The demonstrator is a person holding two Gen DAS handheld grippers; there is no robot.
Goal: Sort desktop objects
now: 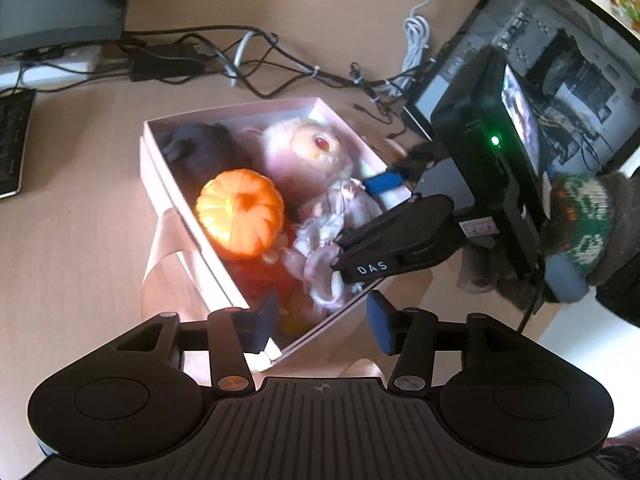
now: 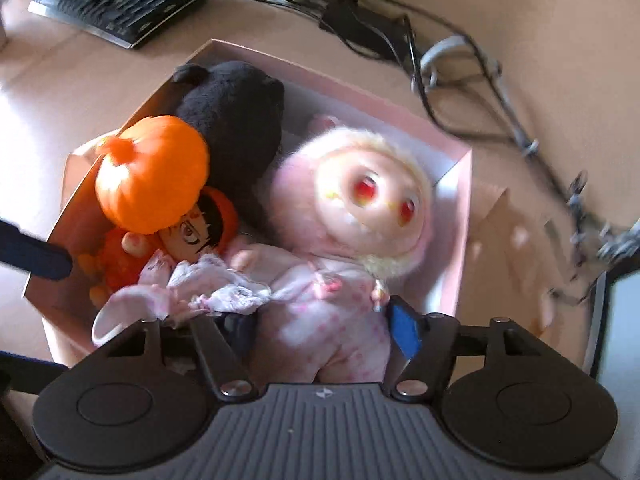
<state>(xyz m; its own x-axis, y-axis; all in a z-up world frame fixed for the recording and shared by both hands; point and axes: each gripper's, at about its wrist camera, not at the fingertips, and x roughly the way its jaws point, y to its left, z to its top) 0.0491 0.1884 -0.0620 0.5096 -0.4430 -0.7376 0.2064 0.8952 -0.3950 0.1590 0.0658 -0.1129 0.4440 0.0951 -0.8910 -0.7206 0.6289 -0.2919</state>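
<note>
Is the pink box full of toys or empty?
Full. The pink box has no lid on and holds a black plush, a pumpkin-hat doll and a pink red-eyed doll packed side by side.

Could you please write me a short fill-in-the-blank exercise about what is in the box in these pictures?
1. The toys lie inside a pale ____ box.
2. The pumpkin sitting on the small doll's head is ____.
3. The pink plush doll has ____ eyes.
4. The right gripper has its fingers on either side of the pink plush doll's ____.

Missing words: pink; orange; red; body
</note>
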